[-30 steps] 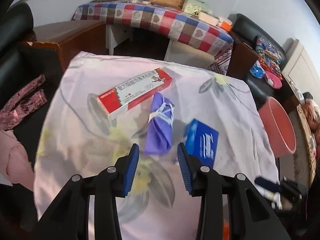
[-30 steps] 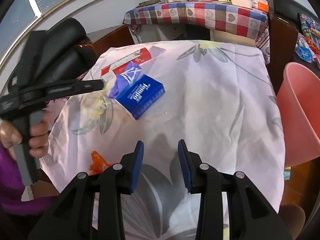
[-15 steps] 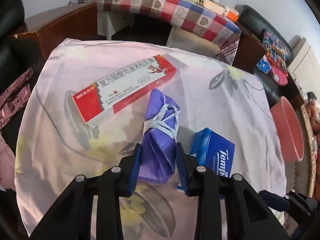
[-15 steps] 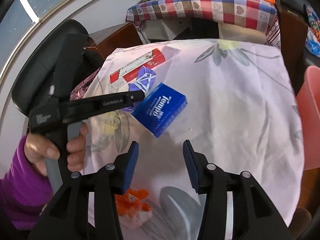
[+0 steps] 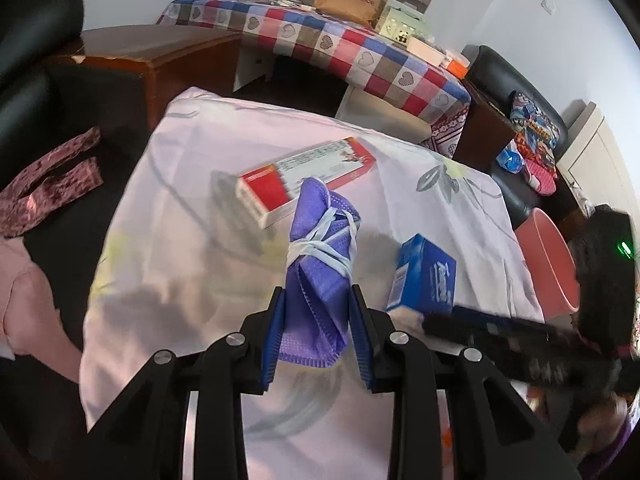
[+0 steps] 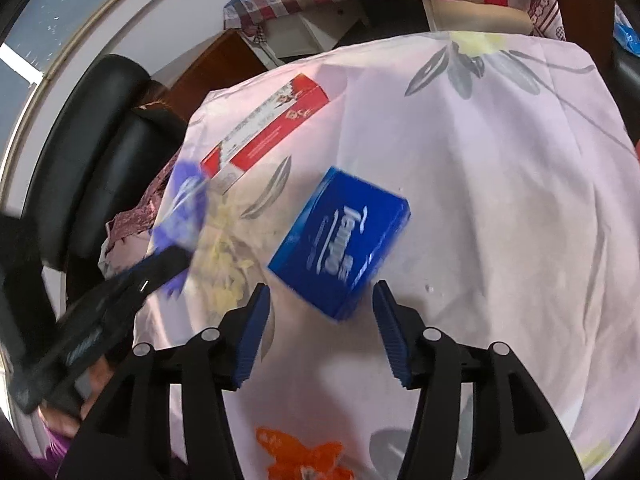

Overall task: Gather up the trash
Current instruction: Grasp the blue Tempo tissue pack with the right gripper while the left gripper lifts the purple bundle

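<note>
Fingers of the left gripper (image 5: 316,332) are pinching the lower half of the folded purple face mask (image 5: 320,264), tied round with its white ear loops and apparently lifted off the flowered tablecloth (image 5: 192,184), just in front of the red-and-white carton (image 5: 304,176). Fingers of the right gripper (image 6: 322,336) are standing spread on either side of the blue tissue pack (image 6: 340,240), not touching it. To do this well, the person is probably needing steady pressure on the limp mask while carrying it toward the pink bin (image 5: 548,264), and a square closure across the pack's short sides.
</note>
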